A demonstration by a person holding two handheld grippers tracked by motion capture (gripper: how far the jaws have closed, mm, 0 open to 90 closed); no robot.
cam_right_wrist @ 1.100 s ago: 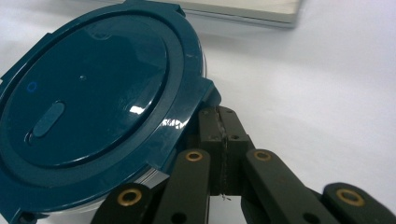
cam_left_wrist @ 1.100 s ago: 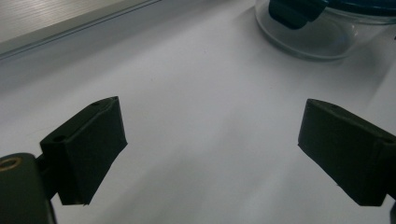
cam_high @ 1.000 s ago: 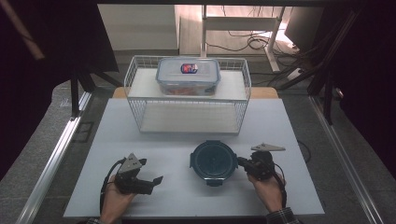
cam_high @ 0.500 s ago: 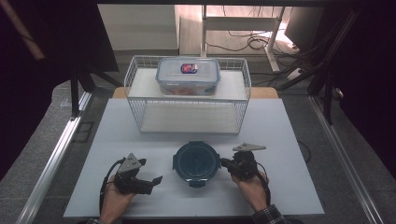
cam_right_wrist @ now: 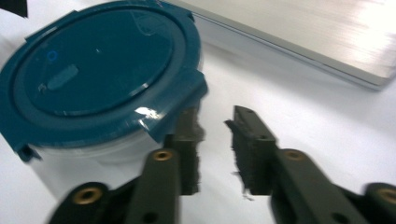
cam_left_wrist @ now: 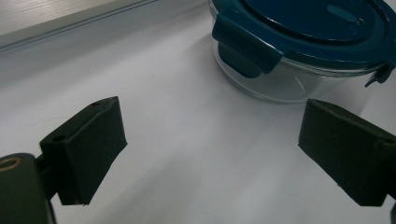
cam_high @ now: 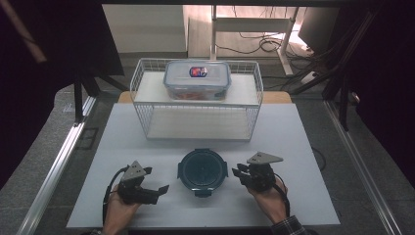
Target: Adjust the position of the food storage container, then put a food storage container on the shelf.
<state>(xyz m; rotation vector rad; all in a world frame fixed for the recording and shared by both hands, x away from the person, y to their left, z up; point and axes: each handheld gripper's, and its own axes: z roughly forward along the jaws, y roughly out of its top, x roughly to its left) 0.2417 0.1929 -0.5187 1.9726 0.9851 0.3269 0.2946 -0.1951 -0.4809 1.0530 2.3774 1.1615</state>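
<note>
A: Round glass container [cam_high: 202, 170] with the blue lid [cam_right_wrist: 98, 70] sits on the white table [cam_high: 303, 147], in front of the wire basket [cam_high: 195, 125], between the two grippers.

B: And the right gripper [cam_high: 238, 173]? It's right beside the container.

A: Its jaws have just been opening. In the right gripper view there's a narrow gap between them and nothing in it; one jaw is tight against the lid's latch tab [cam_right_wrist: 189, 95], though I can't tell if it touches.

B: The left gripper [cam_high: 164, 188]?

A: Spread wide, empty, aimed at the container from its other side, a little apart. The near latch [cam_left_wrist: 243, 49] looks folded down.

B: So what's the risk?

A: My guess: that right jaw is so close to the tab that a sideways nudge shoves the whole container toward the left gripper. Glass on a smooth table slides easily. And pulling up a latch with nothing steadying the far side could tip it.

B: The rectangular box [cam_high: 197, 80] on the basket's shelf?

A: Well behind the container, out of harm's way.
</note>
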